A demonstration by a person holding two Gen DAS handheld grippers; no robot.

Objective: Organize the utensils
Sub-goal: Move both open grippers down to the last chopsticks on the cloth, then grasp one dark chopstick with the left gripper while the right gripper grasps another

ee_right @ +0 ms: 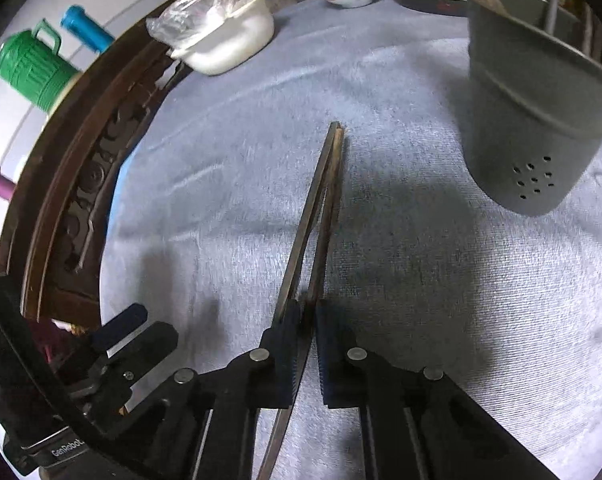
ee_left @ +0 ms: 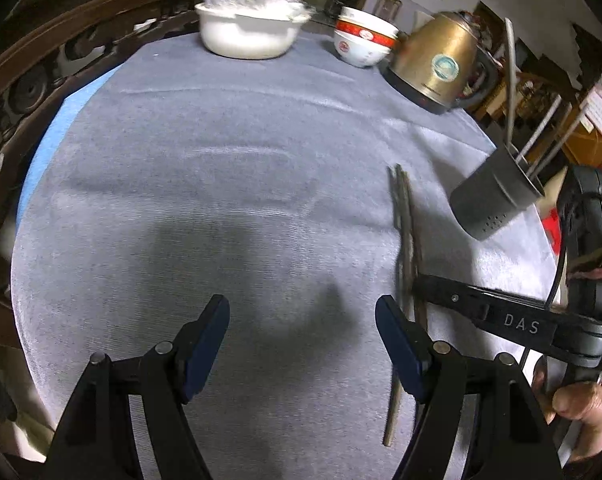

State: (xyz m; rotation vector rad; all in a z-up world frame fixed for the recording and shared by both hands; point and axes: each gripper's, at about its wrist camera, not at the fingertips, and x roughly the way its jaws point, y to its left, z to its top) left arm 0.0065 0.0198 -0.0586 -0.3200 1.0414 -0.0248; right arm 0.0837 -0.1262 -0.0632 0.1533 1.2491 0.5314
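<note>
Here the left gripper (ee_left: 301, 332) hovers over the grey cloth-covered table (ee_left: 221, 160), jaws wide apart and holding nothing. Rightward, the right gripper (ee_right: 307, 320) has closed on the pair of dark wooden chopsticks (ee_right: 321, 208). Tilt them upright, then lower carefully into the grey perforated utensil holder (ee_right: 541, 112) nearby.

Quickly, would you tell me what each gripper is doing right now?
Left gripper: open, holding nothing.
Right gripper: shut on the pair of chopsticks.
</note>
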